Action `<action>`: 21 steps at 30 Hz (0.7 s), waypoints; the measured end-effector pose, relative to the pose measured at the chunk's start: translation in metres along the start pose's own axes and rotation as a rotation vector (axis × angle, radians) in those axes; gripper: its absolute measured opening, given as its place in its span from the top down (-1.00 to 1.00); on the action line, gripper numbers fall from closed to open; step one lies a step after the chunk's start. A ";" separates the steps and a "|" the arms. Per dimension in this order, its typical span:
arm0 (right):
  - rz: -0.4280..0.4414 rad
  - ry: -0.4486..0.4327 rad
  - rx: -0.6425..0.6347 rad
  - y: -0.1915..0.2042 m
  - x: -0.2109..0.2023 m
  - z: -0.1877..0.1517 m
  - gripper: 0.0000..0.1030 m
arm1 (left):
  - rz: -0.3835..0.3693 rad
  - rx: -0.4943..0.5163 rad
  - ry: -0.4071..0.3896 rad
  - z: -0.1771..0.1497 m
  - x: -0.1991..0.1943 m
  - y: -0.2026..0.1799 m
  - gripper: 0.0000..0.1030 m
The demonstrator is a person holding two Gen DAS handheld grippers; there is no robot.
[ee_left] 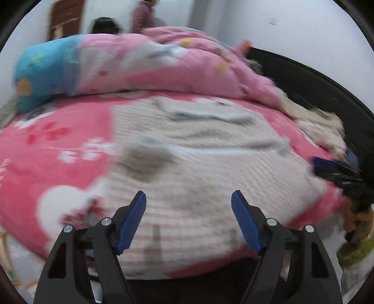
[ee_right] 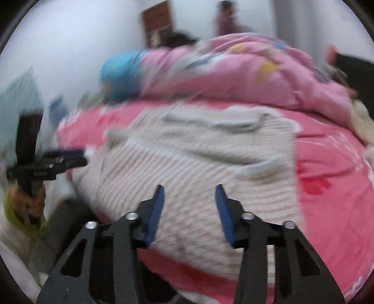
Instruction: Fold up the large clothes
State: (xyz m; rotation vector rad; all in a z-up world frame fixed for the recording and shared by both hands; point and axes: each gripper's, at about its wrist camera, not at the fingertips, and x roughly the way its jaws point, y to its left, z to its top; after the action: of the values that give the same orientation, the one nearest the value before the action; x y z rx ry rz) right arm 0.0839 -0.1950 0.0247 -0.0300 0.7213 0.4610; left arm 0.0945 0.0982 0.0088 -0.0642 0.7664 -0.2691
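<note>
A cream ribbed knit sweater (ee_left: 198, 145) (ee_right: 187, 159) lies spread and rumpled on a pink patterned bed sheet (ee_left: 46, 149) (ee_right: 332, 168). Over its near hem my left gripper (ee_left: 189, 195) stands open, wide, with nothing between its blue pads. My right gripper (ee_right: 189, 187) is also open, its jaws narrower, above the sweater's near part and holding nothing. The right gripper (ee_left: 334, 168) shows at the sweater's right edge in the left wrist view. In the right wrist view the left gripper (ee_right: 58, 161) is at the sweater's left edge. Both views are blurred.
A bunched pink quilt (ee_left: 187, 63) (ee_right: 257, 77) with a blue end (ee_left: 42, 70) fills the back of the bed. A dark headboard (ee_left: 315, 81) runs along the right. Beyond the bed are two people (ee_left: 142, 16) and a brown door (ee_left: 65, 18).
</note>
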 end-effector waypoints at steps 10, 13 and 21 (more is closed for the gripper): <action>0.021 0.145 0.177 -0.016 0.060 -0.006 0.39 | 0.087 0.000 0.072 -0.018 0.042 -0.008 -0.46; 0.059 0.097 0.178 -0.015 0.042 0.005 0.43 | 0.020 -0.005 -0.013 -0.014 0.022 -0.003 -0.46; -0.093 0.190 0.157 -0.026 0.122 0.019 0.42 | 0.156 -0.146 0.043 -0.002 0.061 0.040 -0.45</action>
State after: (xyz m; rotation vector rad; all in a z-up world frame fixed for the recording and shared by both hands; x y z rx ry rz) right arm 0.1866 -0.1666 -0.0421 0.0405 0.9373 0.3135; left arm 0.1439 0.1212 -0.0397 -0.1361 0.8288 -0.0664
